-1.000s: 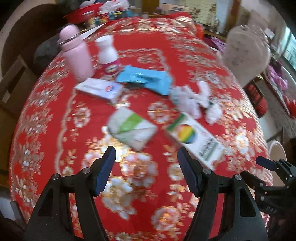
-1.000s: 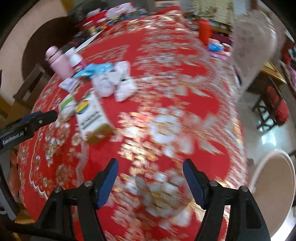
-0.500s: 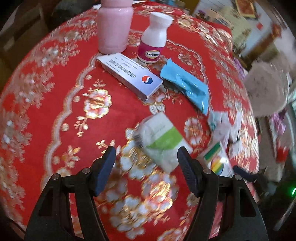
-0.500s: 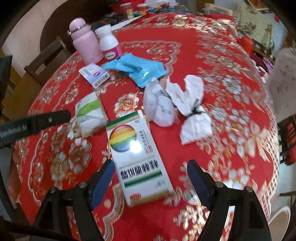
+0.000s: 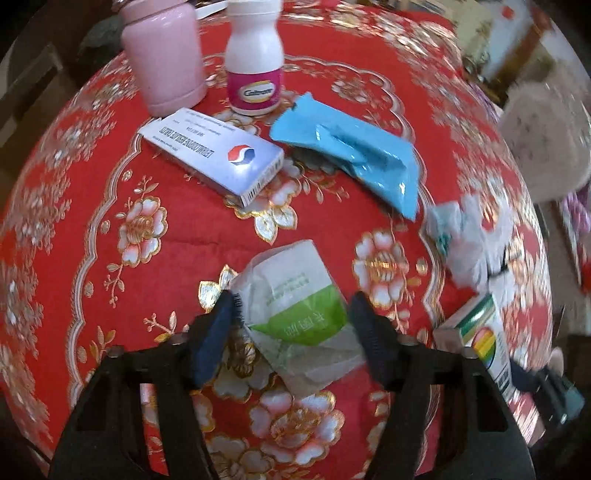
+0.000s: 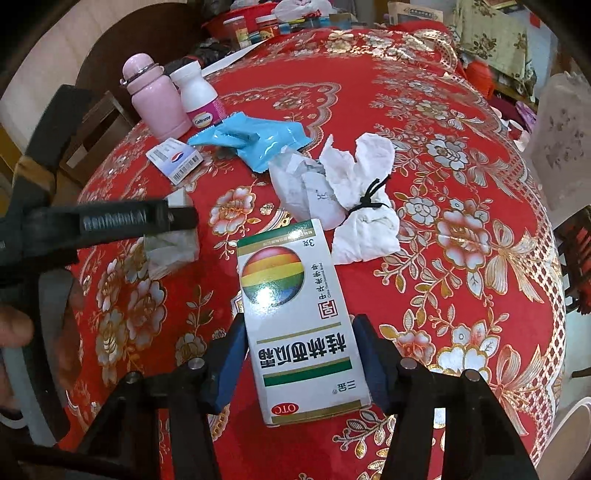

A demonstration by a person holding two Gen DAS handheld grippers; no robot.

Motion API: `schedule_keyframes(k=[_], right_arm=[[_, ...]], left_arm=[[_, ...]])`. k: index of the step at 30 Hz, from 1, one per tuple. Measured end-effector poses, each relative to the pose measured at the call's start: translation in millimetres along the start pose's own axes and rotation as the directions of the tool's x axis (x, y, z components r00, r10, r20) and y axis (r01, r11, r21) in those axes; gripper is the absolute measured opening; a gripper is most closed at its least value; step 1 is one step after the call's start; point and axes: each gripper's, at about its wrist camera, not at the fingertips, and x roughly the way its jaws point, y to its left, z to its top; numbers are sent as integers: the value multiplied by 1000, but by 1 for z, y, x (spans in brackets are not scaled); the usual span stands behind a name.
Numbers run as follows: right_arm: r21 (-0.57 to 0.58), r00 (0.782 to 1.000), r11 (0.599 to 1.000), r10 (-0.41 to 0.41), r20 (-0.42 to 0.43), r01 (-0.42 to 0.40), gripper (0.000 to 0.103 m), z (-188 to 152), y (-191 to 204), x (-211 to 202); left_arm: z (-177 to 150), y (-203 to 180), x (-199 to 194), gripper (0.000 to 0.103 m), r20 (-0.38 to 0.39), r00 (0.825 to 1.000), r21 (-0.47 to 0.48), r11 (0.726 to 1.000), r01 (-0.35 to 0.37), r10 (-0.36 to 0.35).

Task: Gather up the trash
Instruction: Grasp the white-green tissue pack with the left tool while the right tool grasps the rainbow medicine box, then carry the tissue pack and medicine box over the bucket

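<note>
On the red flowered tablecloth (image 5: 74, 206) lie a crumpled white-and-green packet (image 5: 295, 306), a blue wrapper (image 5: 351, 158), crumpled white tissues (image 6: 354, 199) and a white medicine box with a rainbow ball (image 6: 299, 317). My left gripper (image 5: 291, 325) is open, its fingers either side of the green packet. My right gripper (image 6: 299, 354) is open, its fingers either side of the rainbow box, close to its long edges. The left gripper's finger (image 6: 136, 221) shows in the right wrist view over the packet (image 6: 170, 251).
A pink flask (image 5: 162, 55), a white Caltrate bottle (image 5: 255, 62) and a lilac tablet box (image 5: 218, 155) stand behind the trash. Jars and clutter (image 6: 258, 26) crowd the table's far end. A white chair (image 6: 565, 140) is at the right edge.
Both grippers have moved forward and down to the table. The left one now straddles the green packet, the right one straddles the rainbow box. Both jaws look slightly narrower.
</note>
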Motion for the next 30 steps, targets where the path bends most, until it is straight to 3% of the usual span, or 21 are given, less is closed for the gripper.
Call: schedule_keyframes(k=[2, 4, 17, 30], right_arm=[[6, 1000, 1000, 11, 7, -11, 55, -3, 1, -5], [6, 1000, 1000, 7, 18, -7, 55, -7, 2, -12], [85, 996, 996, -46, 70, 40, 55, -48, -13, -63], [261, 980, 954, -176, 93, 147, 55, -114, -82, -124]], left_arm=[[-4, 2, -4, 40, -16, 1000, 17, 1000, 18, -18], [-9, 3, -9, 33, -25, 1000, 35, 999, 17, -16], [-52, -35, -53, 32, 14, 999, 144, 989, 41, -44], [-88, -136, -72, 32, 7, 991, 334, 934, 126, -136]])
